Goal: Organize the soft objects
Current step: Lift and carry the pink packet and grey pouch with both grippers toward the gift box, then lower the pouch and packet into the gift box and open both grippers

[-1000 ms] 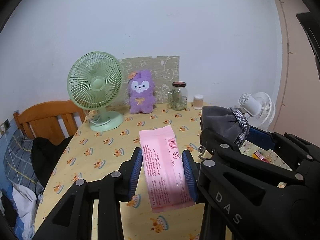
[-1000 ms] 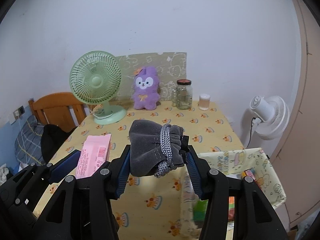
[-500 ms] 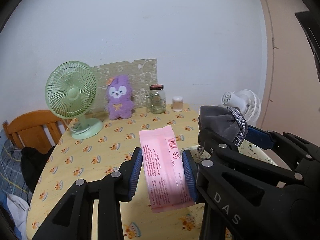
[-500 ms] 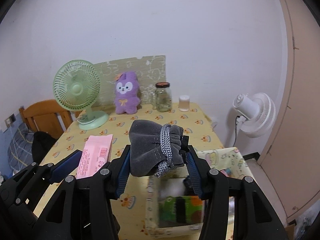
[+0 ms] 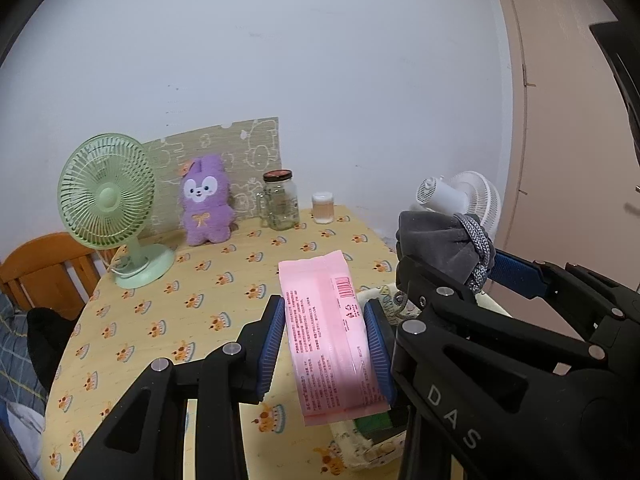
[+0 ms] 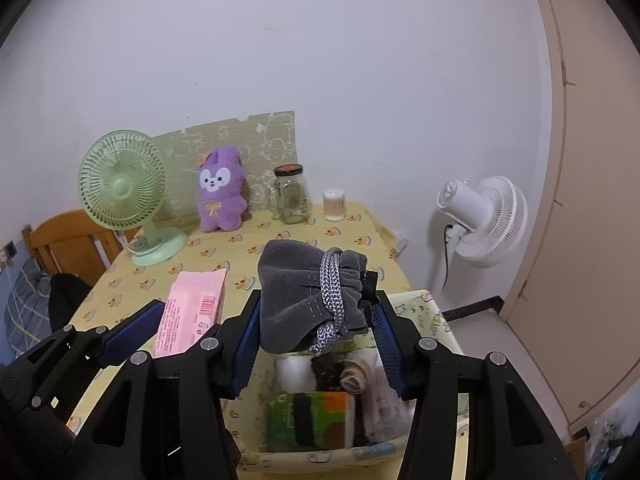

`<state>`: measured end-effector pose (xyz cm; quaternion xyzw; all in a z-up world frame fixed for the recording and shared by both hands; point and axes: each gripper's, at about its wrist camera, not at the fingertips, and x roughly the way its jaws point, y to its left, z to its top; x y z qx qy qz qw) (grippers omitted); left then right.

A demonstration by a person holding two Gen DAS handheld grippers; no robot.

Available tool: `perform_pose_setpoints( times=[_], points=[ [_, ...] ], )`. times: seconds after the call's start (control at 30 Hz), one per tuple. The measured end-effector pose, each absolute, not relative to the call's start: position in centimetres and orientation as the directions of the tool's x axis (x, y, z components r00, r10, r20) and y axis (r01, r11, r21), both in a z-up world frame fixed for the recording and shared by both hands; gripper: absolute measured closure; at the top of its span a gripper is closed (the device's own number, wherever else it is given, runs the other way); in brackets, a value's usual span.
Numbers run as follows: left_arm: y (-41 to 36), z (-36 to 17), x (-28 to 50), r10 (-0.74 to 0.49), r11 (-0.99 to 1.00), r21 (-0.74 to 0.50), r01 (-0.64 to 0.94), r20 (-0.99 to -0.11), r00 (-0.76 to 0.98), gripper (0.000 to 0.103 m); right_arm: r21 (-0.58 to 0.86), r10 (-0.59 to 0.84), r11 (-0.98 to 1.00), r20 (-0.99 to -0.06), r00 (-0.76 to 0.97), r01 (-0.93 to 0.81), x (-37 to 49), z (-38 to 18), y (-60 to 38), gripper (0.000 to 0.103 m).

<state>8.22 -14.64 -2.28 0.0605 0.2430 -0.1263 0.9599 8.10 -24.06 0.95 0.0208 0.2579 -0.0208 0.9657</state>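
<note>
My left gripper (image 5: 324, 344) is shut on a pink tissue pack (image 5: 328, 332), held above the yellow table; the pack also shows in the right wrist view (image 6: 192, 308). My right gripper (image 6: 316, 336) is shut on a grey drawstring pouch (image 6: 308, 288), held over an open fabric storage box (image 6: 344, 454) at the table's right edge. The pouch also shows in the left wrist view (image 5: 440, 240). The box holds a green packet (image 6: 308, 416), white rolls and other soft items. A purple plush bunny (image 6: 221, 190) stands at the table's back.
A green desk fan (image 6: 124, 192), a glass jar (image 6: 291, 196) and a small white-lidded cup (image 6: 334, 204) stand along the back of the table (image 5: 160, 320). A white floor fan (image 6: 484, 220) stands right of it. A wooden chair (image 6: 68, 240) is at left.
Both grippers have moved back and to the right with their loads. The right gripper and pouch now hang over the open box, whose contents have come into view.
</note>
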Motion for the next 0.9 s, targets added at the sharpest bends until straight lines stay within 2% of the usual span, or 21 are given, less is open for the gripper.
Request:
perform_pose_setpoints(
  times=[0.9],
  points=[
    [-20.3, -5.3, 10.9, -0.301, 0.925, 0.030, 0.378, -0.551, 0.778, 0.061, 0.036, -0.111, 0.987, -0.561, 0.820, 0.158, 9.9, -2.0, -30.0, 0.048]
  ],
)
